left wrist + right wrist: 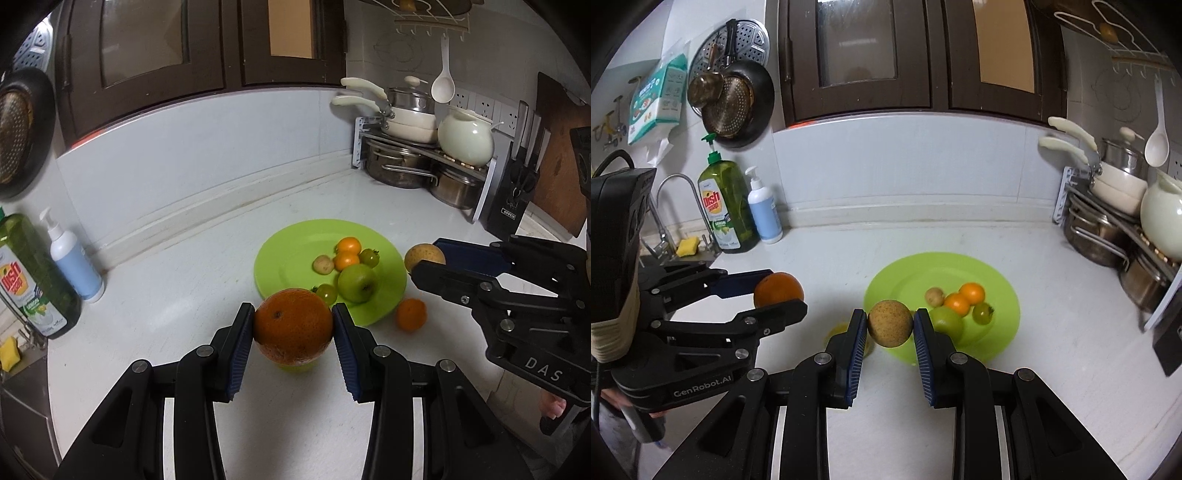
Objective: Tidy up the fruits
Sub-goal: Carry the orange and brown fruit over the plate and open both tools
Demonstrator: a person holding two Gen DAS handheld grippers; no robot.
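Above counter: left hand-held gripper (293, 328) clamps orange (293, 326), stem-end camera-facing.

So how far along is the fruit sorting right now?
Done: six small fruits sit on the green plate. In hand: left gripper clamps a large orange; right gripper clamps a speckled brown fruit. Left: a small orange on the counter.

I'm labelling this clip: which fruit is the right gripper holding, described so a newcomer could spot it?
Start at the green plate on the white counter. Just before its near-left rim, the right gripper clamps a round tan fruit in the air. Its dull, brown-speckled skin separates it from the glossy orange in the left gripper.
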